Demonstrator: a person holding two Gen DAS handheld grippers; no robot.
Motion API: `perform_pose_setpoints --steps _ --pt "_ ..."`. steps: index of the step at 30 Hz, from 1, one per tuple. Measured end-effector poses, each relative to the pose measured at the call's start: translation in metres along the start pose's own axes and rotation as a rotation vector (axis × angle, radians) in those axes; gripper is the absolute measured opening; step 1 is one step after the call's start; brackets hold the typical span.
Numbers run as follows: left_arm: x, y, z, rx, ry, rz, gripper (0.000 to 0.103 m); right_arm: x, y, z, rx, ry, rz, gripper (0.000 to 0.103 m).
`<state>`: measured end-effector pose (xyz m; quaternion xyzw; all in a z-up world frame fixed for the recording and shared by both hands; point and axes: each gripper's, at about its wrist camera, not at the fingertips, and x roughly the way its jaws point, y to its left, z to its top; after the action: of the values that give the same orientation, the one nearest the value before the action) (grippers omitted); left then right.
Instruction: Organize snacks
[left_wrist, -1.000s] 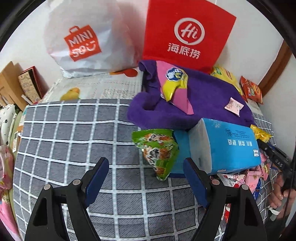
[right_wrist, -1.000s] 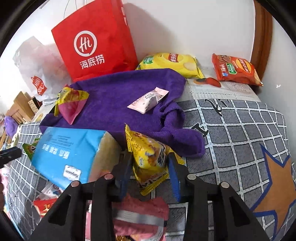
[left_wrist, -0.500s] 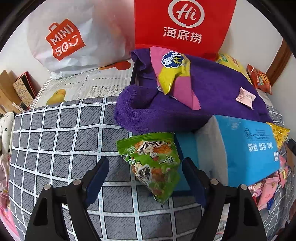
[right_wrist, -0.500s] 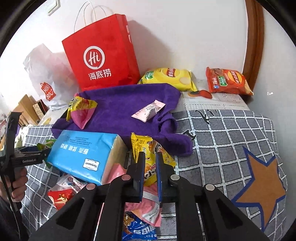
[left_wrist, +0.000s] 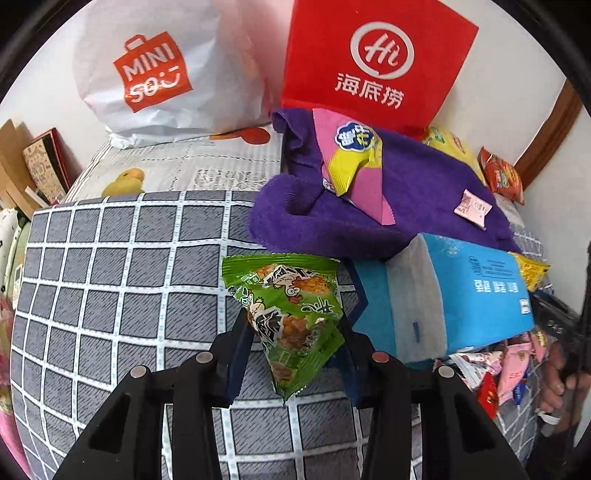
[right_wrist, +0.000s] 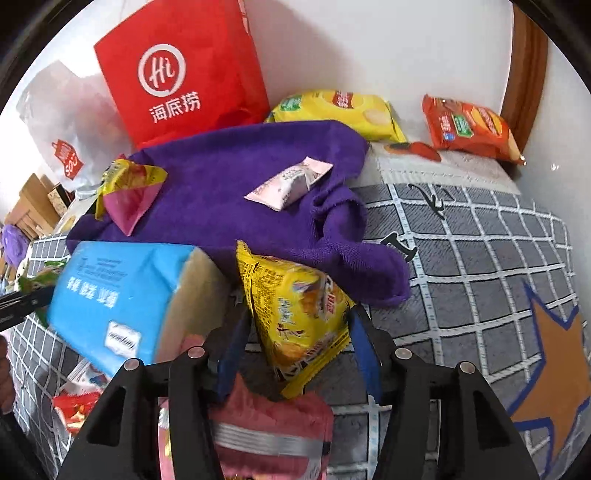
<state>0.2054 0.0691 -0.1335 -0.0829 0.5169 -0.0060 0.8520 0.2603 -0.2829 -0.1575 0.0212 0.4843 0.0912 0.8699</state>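
In the left wrist view my left gripper is shut on a green snack packet, with one finger on each side of it. In the right wrist view my right gripper is shut on a yellow snack packet. A blue tissue pack lies between them; it also shows in the right wrist view. A purple towel carries a pink-yellow packet and a small pink sachet.
A red Hi paper bag and a white Miniso bag stand at the wall. A yellow chip bag and an orange chip bag lie at the back. Several small packets are heaped under the tissue pack. The grey checked sheet stretches left.
My left gripper has closed from wide open onto the green packet. My right gripper, which was pinched narrow half a second ago, now grips the yellow packet across a wider part and sits nearer the towel.
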Motion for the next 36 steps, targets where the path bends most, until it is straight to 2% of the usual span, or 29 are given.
perform_pose_setpoints --steps 4,17,21,27,36 --pt "-0.009 0.004 -0.003 -0.016 -0.007 -0.009 0.040 -0.006 0.001 0.001 0.000 -0.020 0.005 0.045" --pt "-0.055 -0.011 -0.013 0.001 -0.057 -0.044 0.040 -0.094 0.014 -0.009 0.022 -0.185 0.001 0.044" --pt "-0.074 -0.018 -0.011 0.021 -0.076 -0.083 0.040 -0.118 0.021 -0.009 0.029 -0.220 0.010 0.044" --pt "-0.096 -0.027 -0.003 0.049 -0.108 -0.114 0.040 -0.143 0.042 -0.005 0.011 -0.225 -0.004 0.044" --pt "-0.117 -0.039 0.023 0.090 -0.164 -0.119 0.040 -0.154 0.065 0.012 -0.002 -0.239 0.022 0.044"
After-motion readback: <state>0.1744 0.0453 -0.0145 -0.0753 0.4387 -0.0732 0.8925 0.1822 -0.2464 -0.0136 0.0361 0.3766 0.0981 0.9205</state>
